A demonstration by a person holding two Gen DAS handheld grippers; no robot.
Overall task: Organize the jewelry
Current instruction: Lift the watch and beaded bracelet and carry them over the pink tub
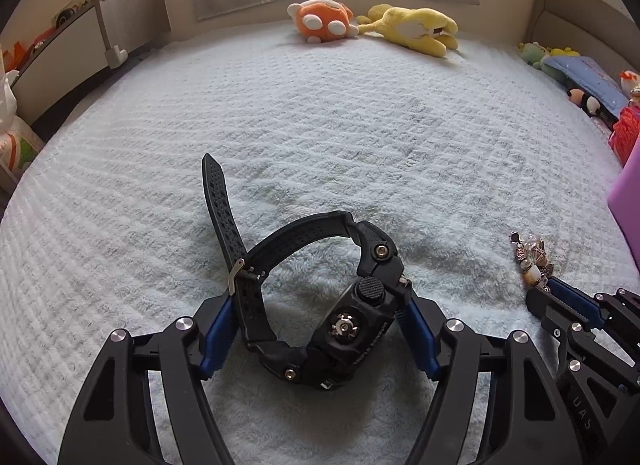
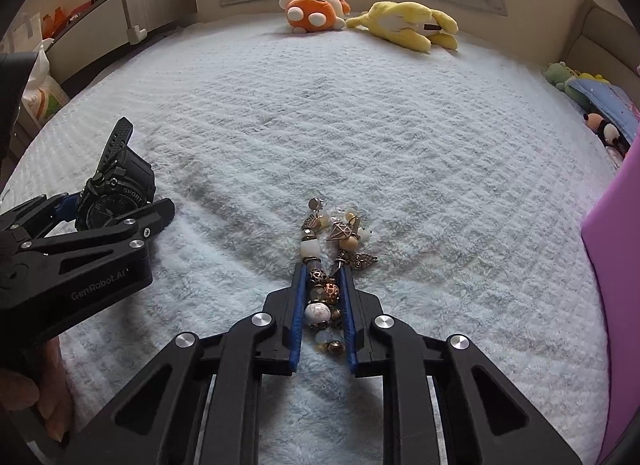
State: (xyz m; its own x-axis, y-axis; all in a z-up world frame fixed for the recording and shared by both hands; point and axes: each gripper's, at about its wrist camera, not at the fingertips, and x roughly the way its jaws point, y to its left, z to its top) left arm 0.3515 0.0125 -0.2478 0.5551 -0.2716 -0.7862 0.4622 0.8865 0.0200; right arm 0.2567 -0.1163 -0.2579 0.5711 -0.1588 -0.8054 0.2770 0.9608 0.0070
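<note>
Left wrist view: my left gripper (image 1: 316, 309) is spread wide around the black watch (image 1: 332, 305), blue pads against the strap on one side and the case on the other. The jaws appear closed onto it, with the buckled strap looped between them and the loose strap end pointing up. Whether the watch is lifted clear of the white blanket (image 1: 320, 125) or rests on it, I cannot tell. At the right edge, my right gripper (image 1: 548, 285) shows with beads projecting from its tip.

Right wrist view: my right gripper (image 2: 322, 277) is nearly closed, its narrow gap filled by the beaded charm bracelet (image 2: 328, 265). Beads sit between the pads; the charm end trails forward onto the blanket (image 2: 360, 125). My left gripper (image 2: 116, 209) with the watch (image 2: 116, 189) is well apart on the left. A purple box (image 2: 612, 265) stands at the right edge.

Assessment: both pieces are gripped, so the pick-up step looks complete. The next move is probably carrying them to the purple box, though its opening is not visible. The trailing charms call for a steady lift to avoid snagging the pile.
</note>
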